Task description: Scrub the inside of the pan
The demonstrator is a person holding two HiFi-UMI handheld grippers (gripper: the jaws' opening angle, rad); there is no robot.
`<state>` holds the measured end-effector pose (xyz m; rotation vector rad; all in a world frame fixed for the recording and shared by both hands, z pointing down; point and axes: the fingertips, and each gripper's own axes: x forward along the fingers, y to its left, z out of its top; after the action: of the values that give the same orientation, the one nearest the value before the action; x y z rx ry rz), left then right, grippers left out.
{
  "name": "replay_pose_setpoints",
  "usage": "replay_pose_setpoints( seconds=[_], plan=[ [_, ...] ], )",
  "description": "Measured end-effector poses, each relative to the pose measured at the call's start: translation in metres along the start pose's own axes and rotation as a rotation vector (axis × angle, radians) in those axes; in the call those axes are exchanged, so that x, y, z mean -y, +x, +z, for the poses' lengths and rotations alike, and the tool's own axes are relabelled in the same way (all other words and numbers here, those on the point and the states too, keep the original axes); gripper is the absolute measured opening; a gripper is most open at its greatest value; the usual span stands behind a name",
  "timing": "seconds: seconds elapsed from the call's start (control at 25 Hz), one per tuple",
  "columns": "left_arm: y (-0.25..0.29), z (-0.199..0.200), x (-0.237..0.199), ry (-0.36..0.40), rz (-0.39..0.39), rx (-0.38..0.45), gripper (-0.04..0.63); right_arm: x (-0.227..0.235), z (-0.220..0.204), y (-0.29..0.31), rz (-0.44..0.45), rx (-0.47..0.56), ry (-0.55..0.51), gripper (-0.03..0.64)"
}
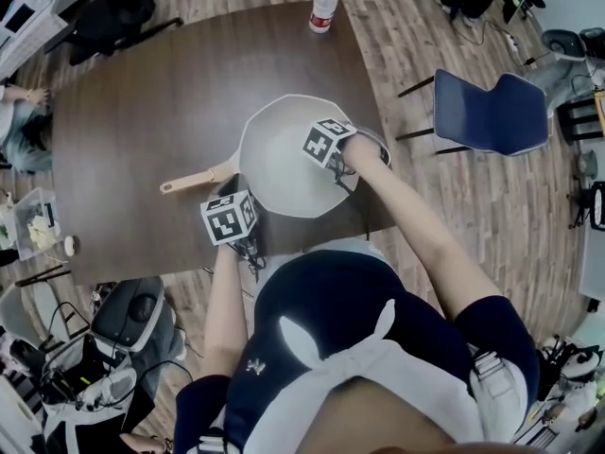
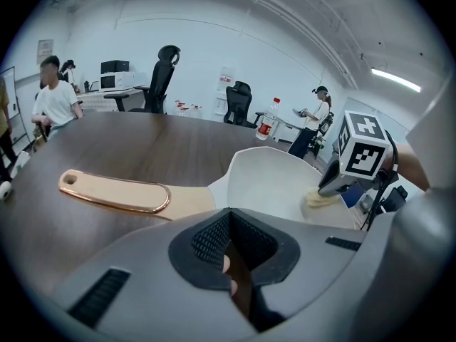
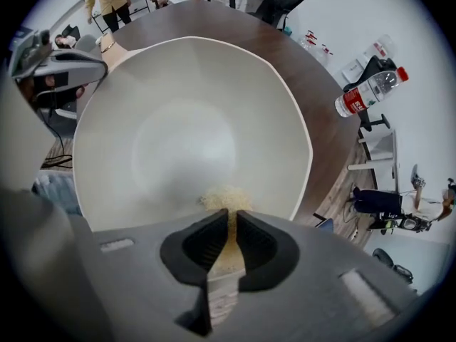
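Looking first at the pan [image 1: 284,159], we find it flat on the dark worktop [image 1: 161,102], close to the near right corner, with its pale inside facing up. Its light wooden handle [image 1: 194,178] points left, roughly along the near edge.

Inside the pan, a yellowish scrubbing pad [image 3: 225,199] lies against the pale surface on the side nearest us, low on the wall below the rim. The right gripper [image 3: 229,234] has its jaws pinching this pad, which fills the narrow slit between them and bulges out past their tips onto the pan. In the head view its marker cube sits over the right half of the pan, with our right forearm reaching in from the near edge.

The left gripper [image 2: 229,251] meets the pan's rim just beside the root of the handle. Its jaws are pressed close on that rim, and a pale sliver shows in the thin gap between them.

Farther out, a clear bottle [image 1: 323,6] with a red cap and red label stands upright at the far edge of the worktop. A blue chair [image 1: 492,112] stands on the wooden floor beyond the right edge.
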<state>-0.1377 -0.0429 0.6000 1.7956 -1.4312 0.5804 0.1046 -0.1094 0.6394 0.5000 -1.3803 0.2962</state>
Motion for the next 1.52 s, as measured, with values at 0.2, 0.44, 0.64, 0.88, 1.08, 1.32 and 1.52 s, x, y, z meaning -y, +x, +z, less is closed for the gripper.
replay_pose_setpoints(
  seconds=[0.2,0.44,0.64,0.88,1.08,1.32,1.52],
  plan=[
    [-0.002,0.001,0.001,-0.003,0.0,0.002,0.003,-0.01,-0.01,0.0,0.064,-0.075,-0.027,0.034],
    [0.001,0.001,0.005,-0.004,0.006,0.005,0.003,-0.015,-0.018,0.01,0.087,-0.147,-0.096,0.034],
    [0.001,0.001,0.005,-0.005,0.012,0.007,0.003,-0.022,-0.022,0.011,0.12,-0.17,-0.092,0.034],
    [-0.002,-0.002,0.004,0.0,0.017,0.008,0.003,-0.052,-0.031,0.004,0.24,-0.183,-0.085,0.034],
    [-0.001,-0.004,0.006,0.004,0.022,0.013,0.003,-0.073,-0.038,0.006,0.318,-0.178,-0.088,0.034],
    [0.001,-0.003,0.006,0.005,0.026,0.01,0.003,-0.094,-0.037,0.002,0.424,-0.158,-0.083,0.033],
    [0.001,-0.002,0.006,0.007,0.026,0.007,0.002,-0.11,-0.035,0.0,0.525,-0.132,-0.044,0.034]
  ],
)
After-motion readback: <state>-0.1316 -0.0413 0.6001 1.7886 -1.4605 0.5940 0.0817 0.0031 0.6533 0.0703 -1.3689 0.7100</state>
